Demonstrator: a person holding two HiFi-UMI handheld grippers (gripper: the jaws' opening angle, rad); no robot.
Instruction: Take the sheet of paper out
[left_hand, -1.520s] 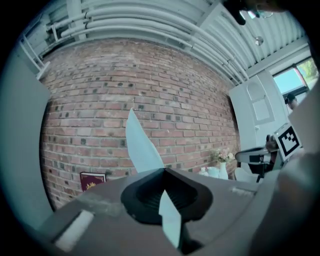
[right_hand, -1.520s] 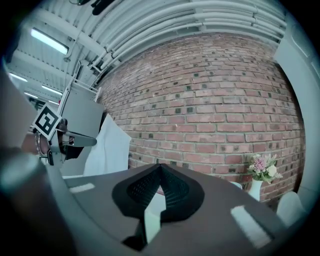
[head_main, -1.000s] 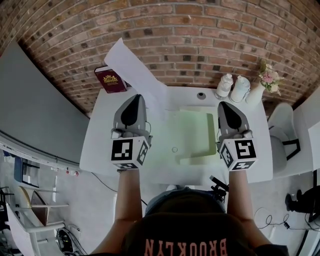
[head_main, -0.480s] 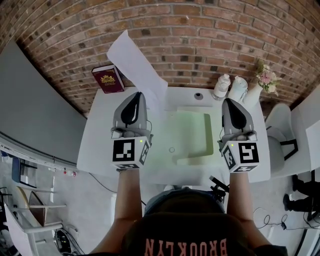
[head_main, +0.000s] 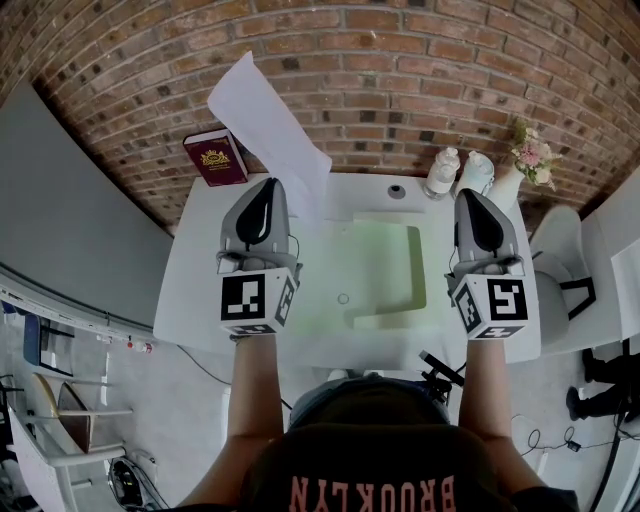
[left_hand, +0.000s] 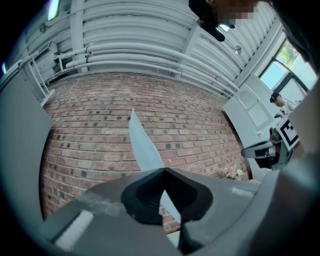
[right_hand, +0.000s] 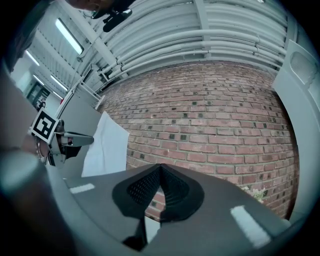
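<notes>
One sheet of paper (head_main: 262, 125) is up in the air, pinched tight by the left gripper (left_hand: 164, 170). The right gripper (right_hand: 160, 166) has its jaws pressed together on nothing. One green folder (head_main: 385, 270) and two white bottles (head_main: 441, 172) sit on the table (head_main: 200, 290). One red book (head_main: 215, 158) is at its back corner.

right gripper (head_main: 478, 198) risen, shifted right from green folder (head_main: 385, 265); sheet of paper (head_main: 262, 115) lifted slightly higher
</notes>
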